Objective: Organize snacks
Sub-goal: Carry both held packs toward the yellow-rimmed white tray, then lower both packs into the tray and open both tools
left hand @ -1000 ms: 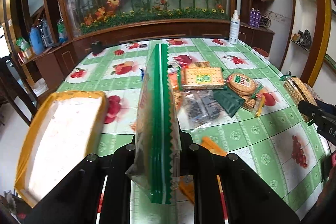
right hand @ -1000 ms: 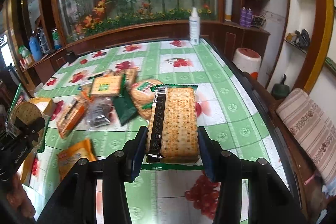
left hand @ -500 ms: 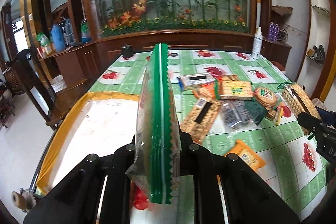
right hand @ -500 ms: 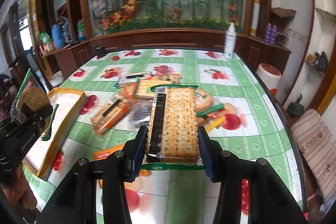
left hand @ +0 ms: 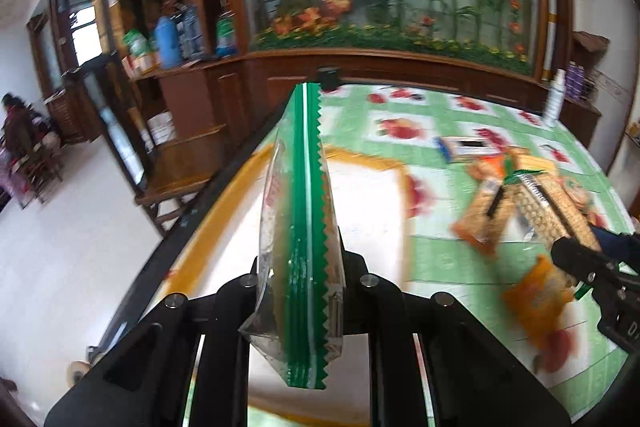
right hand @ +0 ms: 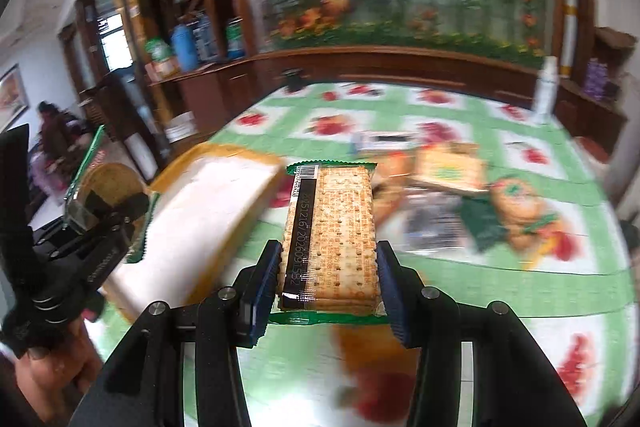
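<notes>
My left gripper [left hand: 304, 267] is shut on a clear snack pack with a green zigzag edge [left hand: 304, 227], held edge-on above the yellow-rimmed white tray [left hand: 368, 195]. It shows from the side in the right wrist view [right hand: 100, 203] as a round-cracker pack. My right gripper [right hand: 328, 267] is shut on a flat cracker pack with a dark barcode strip [right hand: 332, 235], held above the table beside the tray [right hand: 208, 211]. In the left wrist view the right gripper [left hand: 592, 263] and its cracker pack [left hand: 556, 203] show at the right.
A pile of snack packs [right hand: 452, 187] lies on the green fruit-print tablecloth [right hand: 500, 279], right of the tray. An orange pack [left hand: 540, 295] lies nearer. A white spray bottle [right hand: 546, 91] stands at the far edge. The table's left edge [left hand: 208, 195] drops to the floor.
Both grippers have swung left with their packs; the tray now lies under and ahead of the left gripper and close to the right one. The view is blurred by motion.
</notes>
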Demonstrator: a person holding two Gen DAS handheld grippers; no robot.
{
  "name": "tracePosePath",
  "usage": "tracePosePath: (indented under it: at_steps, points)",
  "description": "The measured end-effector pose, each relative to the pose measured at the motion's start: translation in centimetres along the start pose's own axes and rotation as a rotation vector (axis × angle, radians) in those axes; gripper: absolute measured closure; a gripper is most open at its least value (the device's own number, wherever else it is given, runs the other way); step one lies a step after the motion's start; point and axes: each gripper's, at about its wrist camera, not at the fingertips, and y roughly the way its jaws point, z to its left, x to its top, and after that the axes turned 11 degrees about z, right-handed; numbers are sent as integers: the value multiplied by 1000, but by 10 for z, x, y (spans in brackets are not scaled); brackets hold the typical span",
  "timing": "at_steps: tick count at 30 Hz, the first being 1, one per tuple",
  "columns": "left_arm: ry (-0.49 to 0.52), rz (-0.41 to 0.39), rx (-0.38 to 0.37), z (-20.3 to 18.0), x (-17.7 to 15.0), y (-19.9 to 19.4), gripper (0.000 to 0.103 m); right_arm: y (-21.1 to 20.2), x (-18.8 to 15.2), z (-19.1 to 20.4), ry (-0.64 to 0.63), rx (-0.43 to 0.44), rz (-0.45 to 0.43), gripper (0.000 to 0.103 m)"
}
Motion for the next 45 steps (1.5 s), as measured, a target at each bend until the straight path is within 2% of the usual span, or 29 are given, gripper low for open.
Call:
tracePosePath:
  at_steps: [1,4,9,13,18,22,24,25,26,27,29,31,32,37,45]
  points:
    - [-16,11,15,11,-2,4,89,10,3,13,-14,41,15,55]
    - [-56,49,38,34,-4,19,89,36,9,47,-60,94,49,55]
    - [-84,90,62,49,-7,38,89,78,17,97,-122,158,113,55]
    - [-78,128,60,50,-11,55,89,104,18,114,-149,165,156,55]
    - [-84,168,51,57,-15,68,89,124,14,118,-152,165,205,55]
    - [-98,188,51,61,-17,69,89,128,14,120,-162,153,199,54]
    - [-115,195,65,64,-17,69,87,125,16,119,-157,148,186,48]
    - [-118,199,73,64,-17,69,78,123,16,118,-155,142,179,41]
    - [-120,192,82,64,-16,68,59,119,17,115,-150,134,168,38]
    - [-122,183,65,64,-16,65,52,114,18,112,-144,132,156,31]
    - [-116,154,78,60,-16,57,21,102,18,101,-127,132,124,25]
    - [-82,116,125,49,-15,45,18,89,18,91,-115,125,98,16]
    - [-69,110,132,45,-14,42,18,82,17,86,-112,122,83,16]
    - [-54,84,97,31,-9,25,18,55,8,50,-66,83,53,15]
    - [19,60,36,-8,-4,11,18,37,-12,-19,59,9,52,14]
